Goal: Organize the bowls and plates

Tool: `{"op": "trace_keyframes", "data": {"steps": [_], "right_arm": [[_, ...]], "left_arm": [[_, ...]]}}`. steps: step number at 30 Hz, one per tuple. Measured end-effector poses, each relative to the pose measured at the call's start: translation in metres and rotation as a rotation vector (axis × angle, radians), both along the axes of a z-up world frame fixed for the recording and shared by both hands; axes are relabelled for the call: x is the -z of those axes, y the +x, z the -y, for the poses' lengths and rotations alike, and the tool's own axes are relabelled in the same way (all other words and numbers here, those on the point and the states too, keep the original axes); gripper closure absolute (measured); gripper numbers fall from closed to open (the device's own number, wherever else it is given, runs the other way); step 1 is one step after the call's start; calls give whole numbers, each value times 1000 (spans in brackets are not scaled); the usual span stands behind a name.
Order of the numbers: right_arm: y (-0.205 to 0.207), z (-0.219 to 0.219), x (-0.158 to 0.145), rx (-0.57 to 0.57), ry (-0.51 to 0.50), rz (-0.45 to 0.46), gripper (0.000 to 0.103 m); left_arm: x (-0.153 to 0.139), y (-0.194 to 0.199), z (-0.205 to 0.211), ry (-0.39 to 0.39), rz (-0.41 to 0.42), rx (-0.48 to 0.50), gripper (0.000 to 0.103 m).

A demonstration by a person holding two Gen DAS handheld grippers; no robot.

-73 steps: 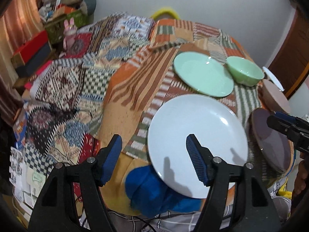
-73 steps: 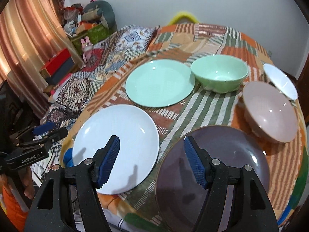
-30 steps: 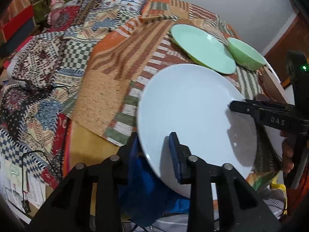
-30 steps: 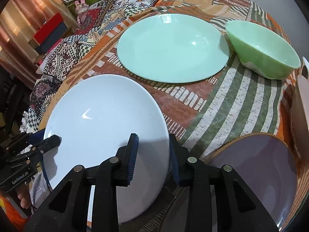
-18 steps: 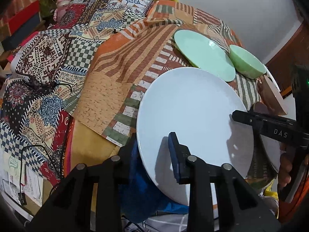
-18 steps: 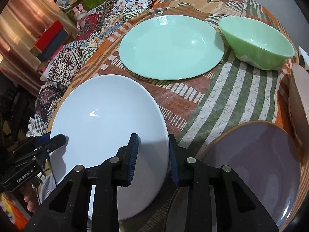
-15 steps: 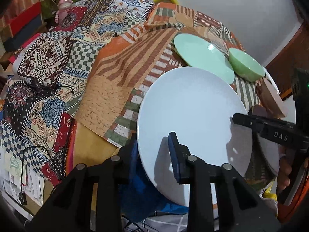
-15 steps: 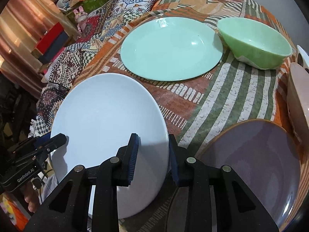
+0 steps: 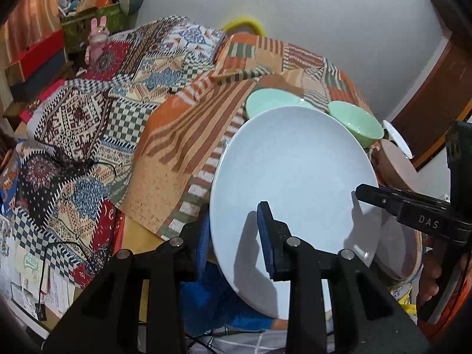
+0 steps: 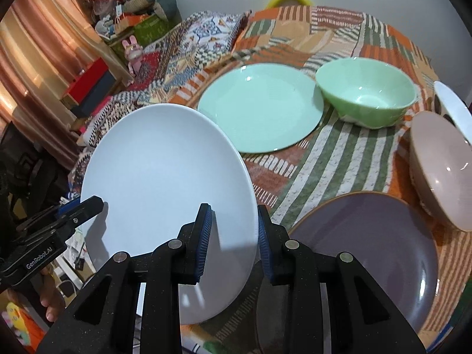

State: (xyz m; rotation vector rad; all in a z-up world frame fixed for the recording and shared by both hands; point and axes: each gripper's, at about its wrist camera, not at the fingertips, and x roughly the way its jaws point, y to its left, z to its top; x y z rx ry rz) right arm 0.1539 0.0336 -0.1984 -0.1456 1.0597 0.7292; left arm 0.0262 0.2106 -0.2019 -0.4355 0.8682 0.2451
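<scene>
A large white plate (image 9: 295, 177) hangs tilted above the near-left edge of the table, held at two sides. My left gripper (image 9: 233, 218) is shut on its near rim. My right gripper (image 10: 233, 209) is shut on the opposite rim of the white plate (image 10: 165, 171). Each gripper shows in the other's view: the right gripper (image 9: 383, 199) at the plate's right edge, the left gripper (image 10: 73, 212) at its left edge. On the table lie a mint plate (image 10: 259, 109), a green bowl (image 10: 365, 94), a purple plate (image 10: 368, 250) and a pinkish bowl (image 10: 442, 162).
The table wears a striped patchwork cloth (image 10: 339, 153). A small white dish (image 10: 451, 103) sits at its far right edge. To the left, a patterned blanket (image 9: 88, 118) covers a low surface, with boxes and toys (image 9: 97, 29) behind. A person's hand (image 9: 427, 280) holds the right gripper.
Both grippers stood open over the table, then shut on the white plate's rims. Over the last second the plate has risen off the cloth with both grippers.
</scene>
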Motion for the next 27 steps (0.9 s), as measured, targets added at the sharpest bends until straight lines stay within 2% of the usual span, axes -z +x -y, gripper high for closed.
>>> {"op": "trace_keyframes", "data": {"steps": [15,27], "right_arm": [[-7,53,-38,88,81,85,75],[-7,104,-45,171,113,104,75]], "left_arm": [[-41,13,45,56,81,91,73],[-52,30,93,92,74,184,73]]}}
